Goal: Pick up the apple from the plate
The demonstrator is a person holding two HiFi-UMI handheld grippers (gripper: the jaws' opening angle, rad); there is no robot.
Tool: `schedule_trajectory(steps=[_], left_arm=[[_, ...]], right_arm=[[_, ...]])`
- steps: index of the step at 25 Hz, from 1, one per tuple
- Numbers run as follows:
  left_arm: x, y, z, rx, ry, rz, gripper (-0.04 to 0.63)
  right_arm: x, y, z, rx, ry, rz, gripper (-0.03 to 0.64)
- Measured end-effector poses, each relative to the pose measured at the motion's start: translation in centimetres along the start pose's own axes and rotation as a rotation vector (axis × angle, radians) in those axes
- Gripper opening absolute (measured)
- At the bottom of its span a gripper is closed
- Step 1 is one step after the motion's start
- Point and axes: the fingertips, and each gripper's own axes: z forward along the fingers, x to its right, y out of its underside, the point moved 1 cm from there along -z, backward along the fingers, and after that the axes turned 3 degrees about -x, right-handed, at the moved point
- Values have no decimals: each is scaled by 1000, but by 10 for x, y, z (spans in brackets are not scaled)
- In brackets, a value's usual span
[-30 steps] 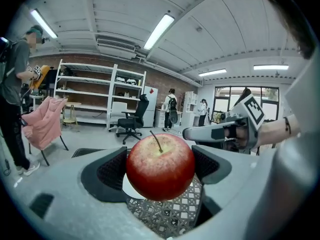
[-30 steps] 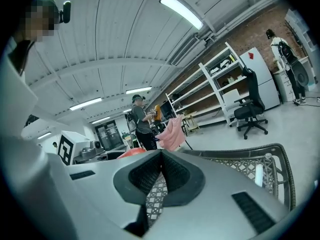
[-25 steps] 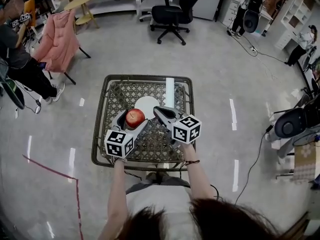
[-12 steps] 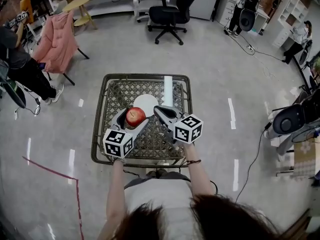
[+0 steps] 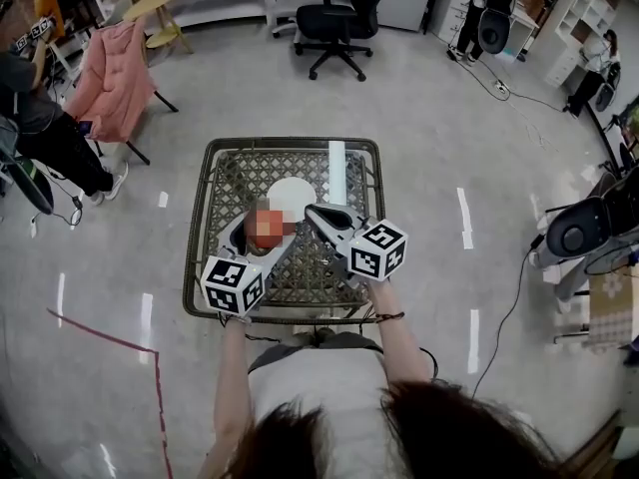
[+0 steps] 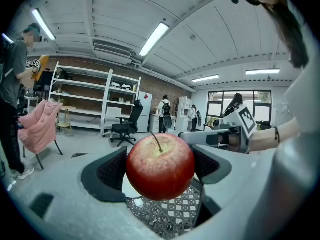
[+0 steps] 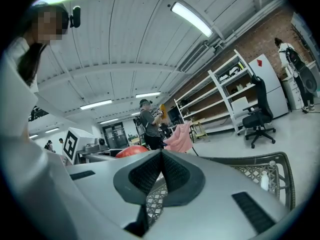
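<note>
**Item: apple** (image 6: 160, 166). Round fruit with deep red skin and fine pale speckling. A yellow-green patch surrounds the stem hollow, and the stem is thin and brown. In the head view a mosaic patch covers it, so the surface detail comes from the left gripper view.

**Orientation:** The stem end is uppermost, with the stem leaning slightly to that view's left. The stem-to-base axis is near upright. The body is almost spherical, with no marked long axis.

**Location:** The apple sits between the jaws of the left gripper (image 5: 262, 234), clear of the table top, whose lattice shows beneath it. In the head view it lies over the near-left edge of the plate (image 5: 295, 190), a plain white round dish near the middle of the table (image 5: 197, 267). Whether it touches the plate cannot be told from that view.

**Left gripper:** The jaws are clamped on the apple, with one dark ribbed pad pressed to each flank. A marker cube sits at its rear.

**Right gripper** (image 7: 161, 176). The jaws are pressed together with nothing between them. It is held just right of the apple with its tip near the plate's near edge. The apple's red top shows past its left jaw in its own view.

**Table:** Square, with an open woven lattice top and a dark metal rim. A narrow white strip (image 5: 337, 171) lies along its far right part.
</note>
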Motion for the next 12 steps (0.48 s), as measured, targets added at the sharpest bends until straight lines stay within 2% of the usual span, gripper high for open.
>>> schedule_trajectory(steps=[12], left_arm=[[10, 5, -6, 5, 11, 4, 413]], right_arm=[[-10, 4, -9, 6, -32, -17, 9]])
